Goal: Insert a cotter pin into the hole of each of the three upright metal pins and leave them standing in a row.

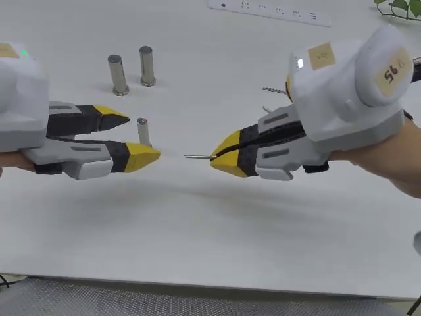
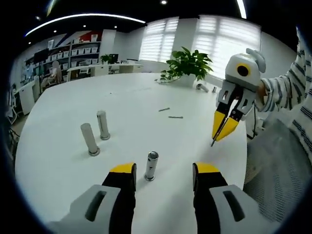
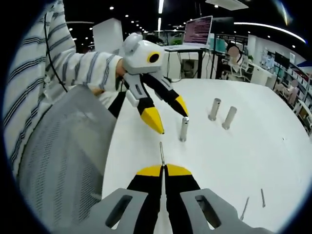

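Left gripper (image 1: pixel 143 138): fingers released, straddling the near metal pin (image 2: pixel 151 165), which stands upright on the bench (image 1: pixel 210 224). Right gripper (image 1: pixel 220 158): fingers clenched on the cotter pin (image 1: pixel 197 157), its tip near that pin, not touching. Clamp the metal pin first, then level the cotter pin with the hole and advance straight.

Left gripper (image 1: pixel 143 137) and right gripper (image 1: pixel 217 157) face each other, tip to tip, over the table (image 1: pixel 210 224).
The nearest pin (image 1: pixel 143 130) stands upright between the left gripper's spread jaws. Behind it and slightly left, a second pin (image 1: pixel 118 74) and a third pin (image 1: pixel 147 66) stand side by side, apart. From the right, the cotter pin (image 1: pixel 197 157) juts out of the right gripper's closed jaws toward the nearest pin, not touching it. Spare cotter pins (image 1: pixel 274 90) lie behind the right gripper. A power strip (image 1: pixel 270 12) lies along the far edge, with a plant (image 1: pixel 398 8) at the far right.
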The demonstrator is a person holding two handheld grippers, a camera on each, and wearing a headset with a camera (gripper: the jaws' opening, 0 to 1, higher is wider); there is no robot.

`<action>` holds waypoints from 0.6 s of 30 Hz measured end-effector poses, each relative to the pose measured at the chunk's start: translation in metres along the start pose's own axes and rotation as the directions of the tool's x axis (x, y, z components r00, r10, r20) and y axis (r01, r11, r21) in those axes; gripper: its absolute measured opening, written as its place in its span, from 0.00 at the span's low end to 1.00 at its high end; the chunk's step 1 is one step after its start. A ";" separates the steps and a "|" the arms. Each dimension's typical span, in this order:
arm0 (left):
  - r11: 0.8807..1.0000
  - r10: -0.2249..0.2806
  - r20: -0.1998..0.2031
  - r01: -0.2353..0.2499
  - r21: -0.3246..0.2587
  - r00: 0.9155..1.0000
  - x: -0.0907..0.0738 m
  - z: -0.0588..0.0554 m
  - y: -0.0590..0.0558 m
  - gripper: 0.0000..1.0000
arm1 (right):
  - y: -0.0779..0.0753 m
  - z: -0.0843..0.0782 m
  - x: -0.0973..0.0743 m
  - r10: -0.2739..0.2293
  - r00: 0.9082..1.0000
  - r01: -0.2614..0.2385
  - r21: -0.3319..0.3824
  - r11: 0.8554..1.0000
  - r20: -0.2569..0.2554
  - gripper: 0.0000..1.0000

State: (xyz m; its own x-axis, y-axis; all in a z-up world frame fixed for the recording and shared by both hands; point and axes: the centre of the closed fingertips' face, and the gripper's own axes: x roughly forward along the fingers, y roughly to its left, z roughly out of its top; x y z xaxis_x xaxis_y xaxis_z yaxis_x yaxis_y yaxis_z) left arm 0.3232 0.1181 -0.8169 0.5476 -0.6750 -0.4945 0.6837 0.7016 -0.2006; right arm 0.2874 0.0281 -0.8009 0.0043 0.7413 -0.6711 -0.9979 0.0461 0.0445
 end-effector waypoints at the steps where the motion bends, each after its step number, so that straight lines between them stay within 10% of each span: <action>1: 1.000 0.008 -0.003 -0.008 0.000 1.000 0.002 0.000 -0.002 0.45 | -0.004 0.000 0.001 -0.005 1.000 0.005 0.007 1.000 0.001 0.03; 18: 0.998 0.055 -0.030 -0.055 -0.007 0.998 0.021 -0.017 0.008 0.36 | -0.030 -0.003 0.021 -0.039 0.999 0.039 0.048 0.998 -0.001 0.03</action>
State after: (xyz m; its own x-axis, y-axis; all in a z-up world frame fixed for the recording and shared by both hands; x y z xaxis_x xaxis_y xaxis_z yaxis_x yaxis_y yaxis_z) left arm 0.3320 0.1130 -0.8435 0.5694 -0.6283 -0.5301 0.6493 0.7392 -0.1787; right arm 0.3177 0.0406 -0.8185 0.0434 0.7384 -0.6730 -0.9928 0.1072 0.0536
